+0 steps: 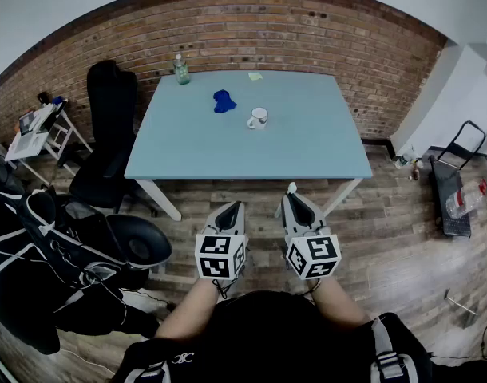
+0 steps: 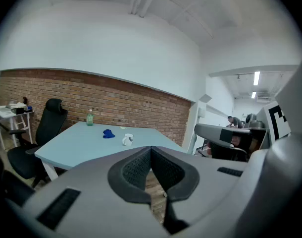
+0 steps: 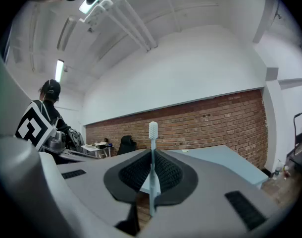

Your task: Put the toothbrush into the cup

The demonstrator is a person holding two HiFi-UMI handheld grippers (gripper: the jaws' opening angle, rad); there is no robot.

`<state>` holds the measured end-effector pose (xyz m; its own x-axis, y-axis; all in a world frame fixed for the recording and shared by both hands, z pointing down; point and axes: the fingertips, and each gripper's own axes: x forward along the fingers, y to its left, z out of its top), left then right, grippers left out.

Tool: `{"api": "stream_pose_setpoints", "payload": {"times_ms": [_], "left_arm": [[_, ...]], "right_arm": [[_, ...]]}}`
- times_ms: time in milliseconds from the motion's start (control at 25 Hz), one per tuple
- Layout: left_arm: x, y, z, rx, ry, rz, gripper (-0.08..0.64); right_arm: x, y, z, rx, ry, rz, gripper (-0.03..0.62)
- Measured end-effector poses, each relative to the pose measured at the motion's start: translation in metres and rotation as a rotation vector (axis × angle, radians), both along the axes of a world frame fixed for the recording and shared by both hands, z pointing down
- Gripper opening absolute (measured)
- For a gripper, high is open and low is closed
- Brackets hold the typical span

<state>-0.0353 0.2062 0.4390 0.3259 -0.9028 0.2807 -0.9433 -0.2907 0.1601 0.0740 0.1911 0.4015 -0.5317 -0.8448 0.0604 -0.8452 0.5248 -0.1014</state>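
A white cup with a handle stands near the middle of the light blue table; it also shows small in the left gripper view as the cup. My right gripper is shut on a pale toothbrush, which stands upright between the jaws with its bristle head at the top; in the head view its tip pokes past the jaws. My left gripper is shut with nothing in it. Both grippers hang side by side in front of the table's near edge, well short of the cup.
On the table lie a blue cloth, a green bottle at the far left corner and a small yellow note. A black office chair stands left of the table. Bags sit on the floor at left, a cart at right.
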Motion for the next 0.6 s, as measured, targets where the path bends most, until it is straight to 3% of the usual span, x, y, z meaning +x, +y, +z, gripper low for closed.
{"api": "stream_pose_setpoints", "payload": {"times_ms": [320, 600], "left_arm": [[-0.044, 0.000, 0.001, 0.001, 0.004, 0.026, 0.005], [-0.055, -0.008, 0.005, -0.011, 0.013, 0.063, 0.006]], "right_arm": [[-0.040, 0.003, 0.000, -0.005, -0.007, 0.034, 0.035], [-0.058, 0.001, 0.010, -0.034, 0.012, 0.046, 0.035]]}}
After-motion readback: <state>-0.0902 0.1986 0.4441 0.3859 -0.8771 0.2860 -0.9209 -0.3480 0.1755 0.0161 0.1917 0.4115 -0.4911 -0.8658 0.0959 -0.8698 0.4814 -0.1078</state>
